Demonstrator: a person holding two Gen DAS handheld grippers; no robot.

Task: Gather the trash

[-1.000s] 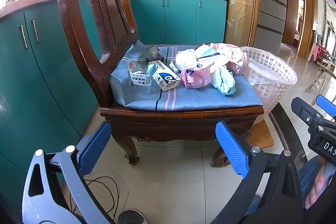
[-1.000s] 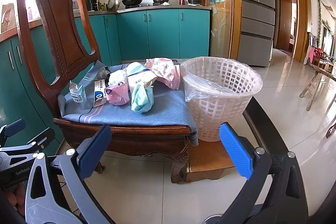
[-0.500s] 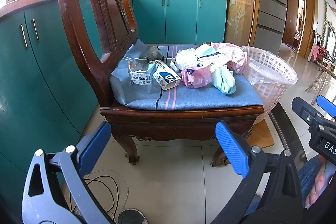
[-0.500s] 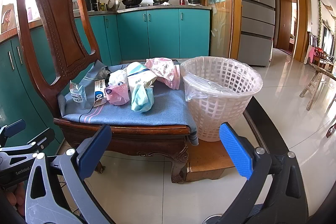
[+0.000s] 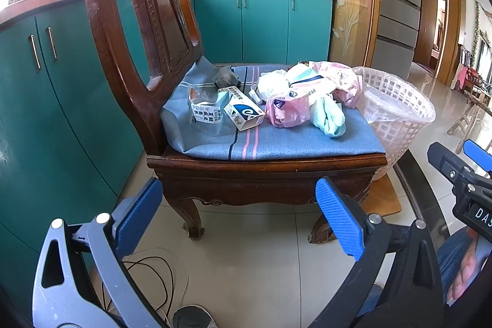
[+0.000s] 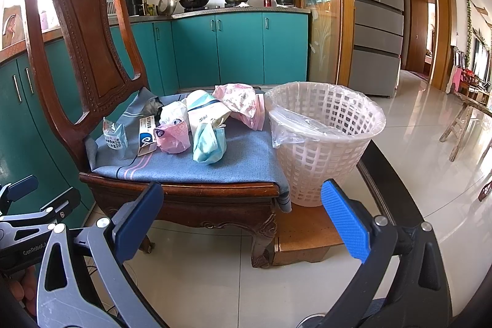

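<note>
Trash lies on a blue cushion (image 5: 276, 140) (image 6: 243, 162) on a dark wooden chair: a clear printed packet (image 5: 204, 109) (image 6: 115, 137), a white and blue carton (image 5: 244, 109) (image 6: 146, 137), a pink bag (image 5: 287, 109) (image 6: 172, 137), a teal mask (image 5: 327, 114) (image 6: 209, 143), white wrappers and a pink patterned bag (image 6: 241, 103). A lined white lattice basket (image 5: 396, 112) (image 6: 323, 140) stands right of the seat. My left gripper (image 5: 238, 217) and right gripper (image 6: 243, 220) both hang open and hold nothing, low in front of the chair and well short of the trash.
The basket rests on a low wooden stool (image 6: 307, 235). The chair's tall carved back (image 6: 83, 29) rises at the left. Teal cabinets (image 5: 46, 100) run along the left and the back. Cables (image 5: 147, 278) lie on the tiled floor. A person's hand (image 5: 464, 275) holds the right tool.
</note>
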